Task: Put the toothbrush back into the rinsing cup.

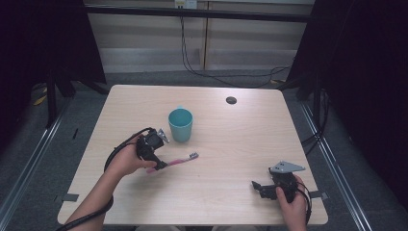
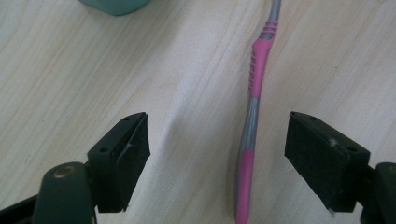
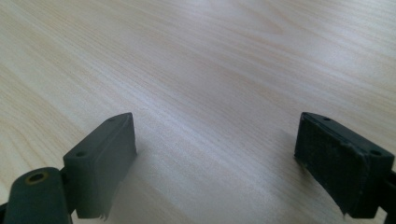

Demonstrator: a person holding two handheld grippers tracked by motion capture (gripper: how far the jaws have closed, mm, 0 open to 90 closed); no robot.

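Toothbrush [image 2: 252, 121] is seen lying on the counter [image 1: 231, 139] between the wide-open jaws of the left tool [image 2: 217, 154], near the cup [image 1: 180, 124]. The right tool [image 3: 217, 158] is held open, empty.

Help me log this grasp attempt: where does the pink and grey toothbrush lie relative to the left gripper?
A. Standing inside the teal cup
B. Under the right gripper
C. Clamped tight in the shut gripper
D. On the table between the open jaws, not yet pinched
D: in the left gripper view the pink and grey toothbrush lies flat on the pale wooden table between the left gripper's wide-open jaws, touching neither.
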